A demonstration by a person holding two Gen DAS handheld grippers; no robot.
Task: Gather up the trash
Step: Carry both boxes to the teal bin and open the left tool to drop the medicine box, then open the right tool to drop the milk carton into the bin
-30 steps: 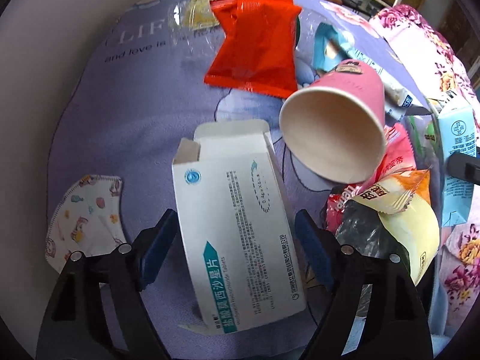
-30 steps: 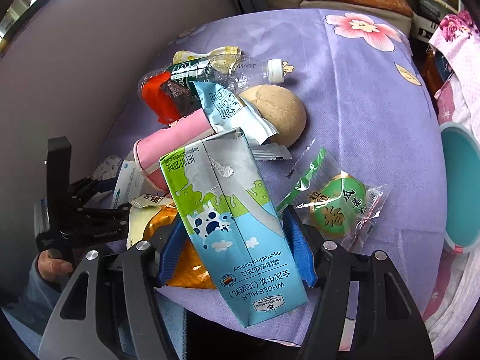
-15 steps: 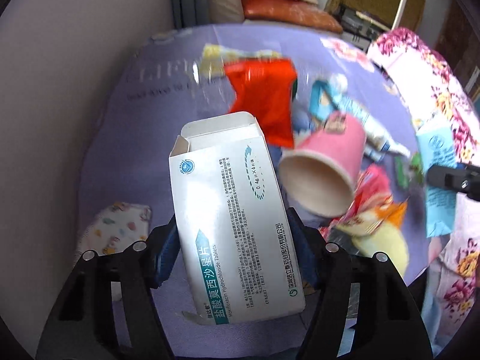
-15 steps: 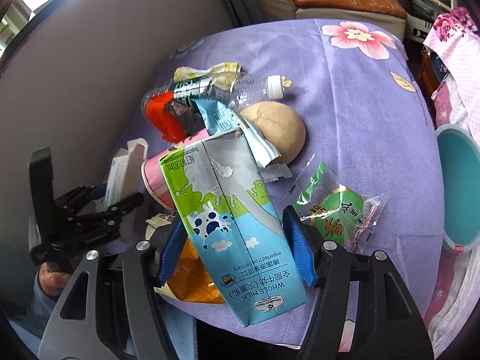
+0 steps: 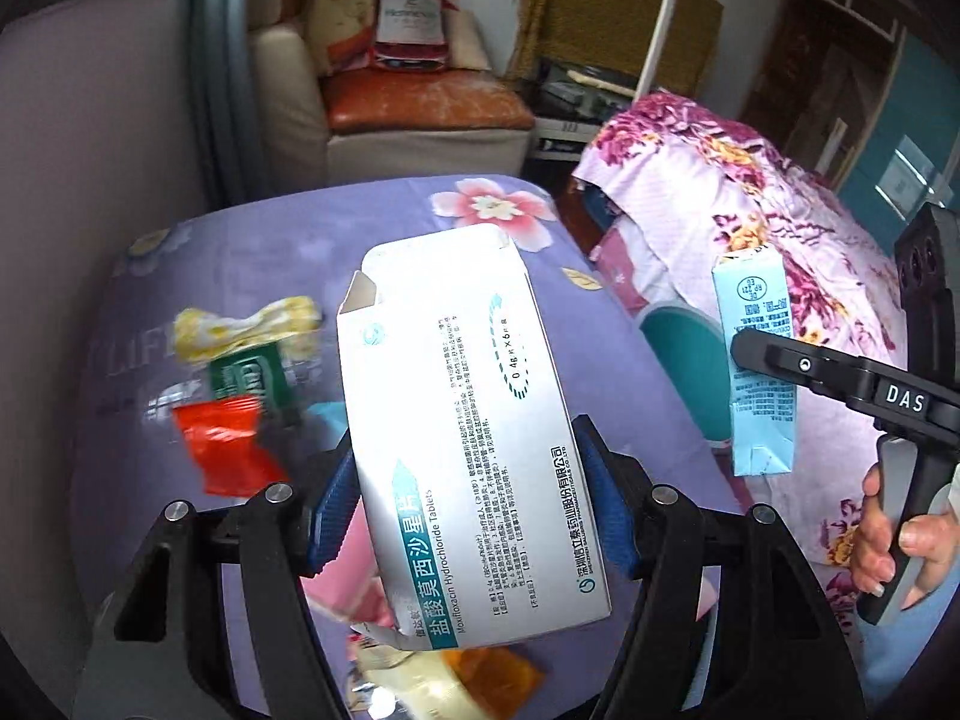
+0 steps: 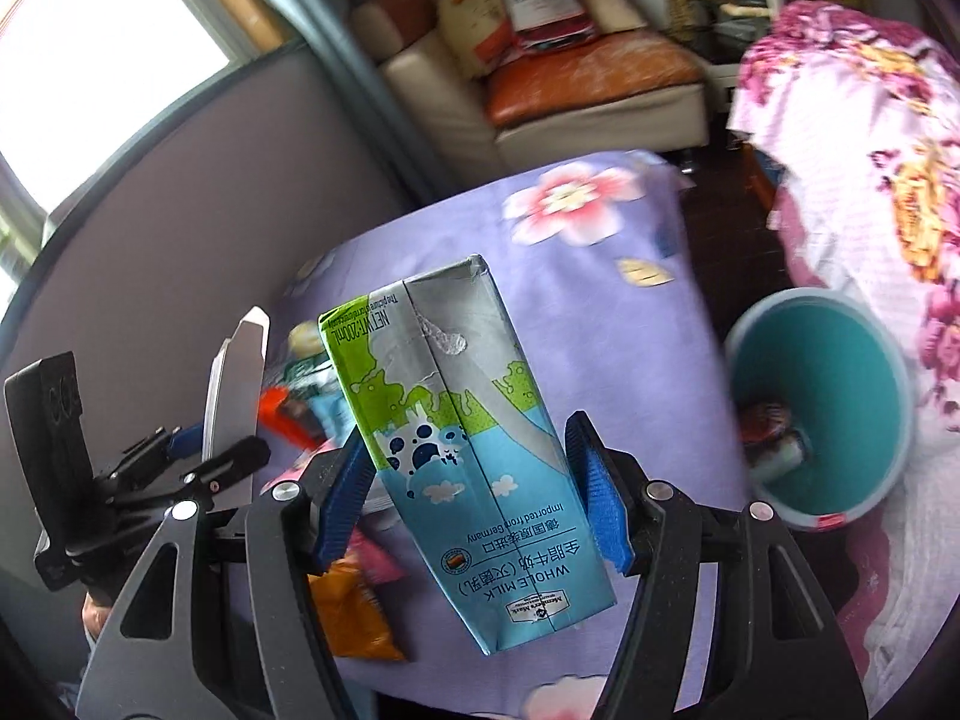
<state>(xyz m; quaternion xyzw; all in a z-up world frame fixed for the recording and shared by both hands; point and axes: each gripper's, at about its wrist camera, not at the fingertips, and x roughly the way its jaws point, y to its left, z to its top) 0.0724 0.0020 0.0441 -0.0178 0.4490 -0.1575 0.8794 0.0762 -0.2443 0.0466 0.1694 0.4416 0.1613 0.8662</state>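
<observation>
Table (image 5: 630, 360): covered in a purple cloth printed with pink flowers; it carries the loose litter and fills the lower middle of both views.
Teal bin (image 6: 888, 420): a round bucket with a pale rim, standing just beside the table's right edge, against a floral pink cover; some discarded items lie at its bottom, too blurred to name.
Medicine box (image 5: 462, 450): a white carton with a teal stripe, Chinese print and the words "Moxifloxacin Hydrochloride Tablets"; its top flap stands open. It is held up off the table, tilted, in the left wrist view.
Left gripper (image 5: 465, 498): its blue-padded fingers are clamped on the two long sides of the medicine box.
Milk carton (image 6: 468, 450): a small light-blue, green and grey carton with a cartoon cow, marked "WHOLE MILK" and "NET WT: 200mL"; its top is creased and flattened. It is held above the table, left of the teal bin; in the left wrist view its pale-blue side shows near the right edge.
Right gripper (image 6: 474, 480): its blue pads are pressed against both sides of the milk carton.
Red wrapper (image 5: 225, 450): glossy and blurred, lying on the cloth left of the medicine box.
Yellow wrapper (image 5: 246, 327): crumpled, lying just beyond a green-labelled item.
Orange packet (image 6: 354, 618): on the table's near edge, under the milk carton.
</observation>
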